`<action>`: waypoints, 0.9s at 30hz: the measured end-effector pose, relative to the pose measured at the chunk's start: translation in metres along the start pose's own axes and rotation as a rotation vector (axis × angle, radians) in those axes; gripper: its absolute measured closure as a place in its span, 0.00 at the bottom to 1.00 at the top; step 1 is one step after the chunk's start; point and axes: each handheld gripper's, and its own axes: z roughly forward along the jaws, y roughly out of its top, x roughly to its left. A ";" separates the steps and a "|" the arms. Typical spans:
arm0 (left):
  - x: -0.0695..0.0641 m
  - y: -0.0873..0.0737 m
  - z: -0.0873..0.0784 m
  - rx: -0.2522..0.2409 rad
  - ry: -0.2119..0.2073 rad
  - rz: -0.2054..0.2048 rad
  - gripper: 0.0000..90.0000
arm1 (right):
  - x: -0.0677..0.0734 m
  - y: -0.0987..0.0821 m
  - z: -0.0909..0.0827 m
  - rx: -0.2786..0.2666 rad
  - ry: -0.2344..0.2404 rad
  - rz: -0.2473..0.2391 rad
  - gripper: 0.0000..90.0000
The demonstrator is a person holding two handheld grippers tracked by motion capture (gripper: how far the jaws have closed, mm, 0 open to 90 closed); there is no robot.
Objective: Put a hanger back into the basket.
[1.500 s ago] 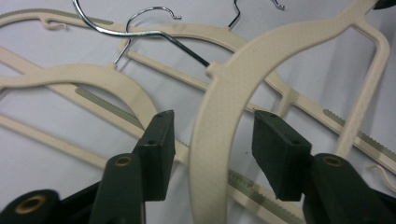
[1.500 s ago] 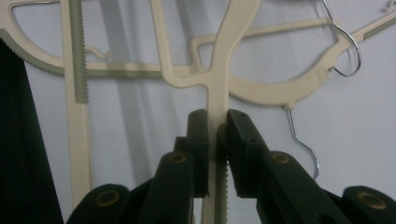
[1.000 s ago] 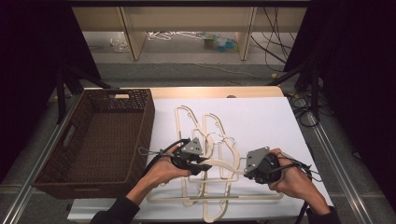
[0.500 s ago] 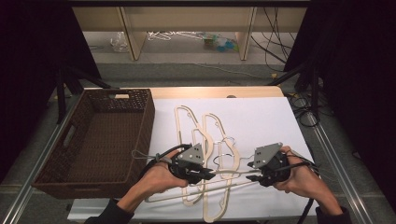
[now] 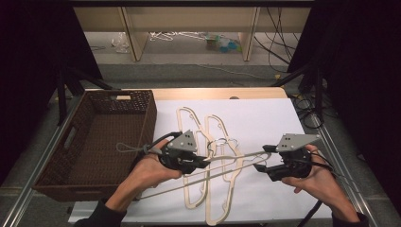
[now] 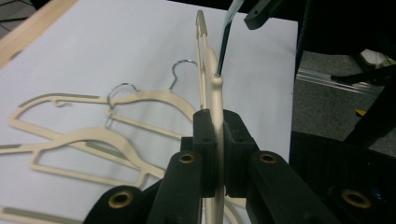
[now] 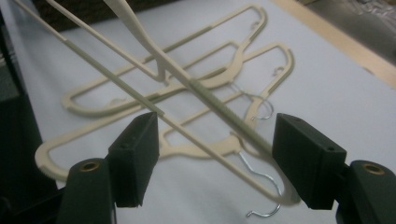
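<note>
Lifted at lower centre of the high view: cream hanger [image 5: 222, 163], light, stiff, probably slick, pinched mid-body by left gripper [image 5: 204, 163], best held there; right gripper [image 5: 261, 158] just been spreading, pads off its end.

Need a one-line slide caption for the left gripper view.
Left gripper clamps a raised cream hanger edge-on above other hangers on the white sheet.

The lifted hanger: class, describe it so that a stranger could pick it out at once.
Start at the white sheet beside the brown basket. Cream hangers lie flat there; the lifted hanger is raised above them, clamped in the left gripper, reaching toward the open right gripper.
</note>
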 end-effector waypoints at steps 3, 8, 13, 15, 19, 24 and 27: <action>0.007 0.010 -0.015 -0.027 0.034 -0.008 0.95 | -0.001 -0.002 -0.004 -0.051 -0.054 0.018 0.33; 0.015 0.029 -0.043 -0.067 0.083 -0.008 0.95 | 0.000 -0.009 0.003 -0.042 -0.044 0.044 0.33; 0.028 0.037 -0.073 -0.101 0.142 -0.025 0.95 | 0.004 -0.016 0.016 -0.017 -0.024 0.052 0.32; 0.036 0.035 -0.084 -0.106 0.179 -0.040 0.95 | 0.005 -0.018 0.019 -0.011 -0.017 0.055 0.32; 0.054 0.026 -0.105 -0.095 0.273 -0.040 0.95 | 0.007 -0.019 0.024 -0.023 -0.015 0.057 0.30; 0.073 0.007 -0.128 -0.053 0.400 -0.060 0.95 | 0.008 -0.022 0.027 -0.008 -0.002 0.063 0.30; 0.084 -0.007 -0.141 -0.033 0.444 -0.067 0.95 | 0.008 -0.024 0.029 0.004 0.000 0.063 0.30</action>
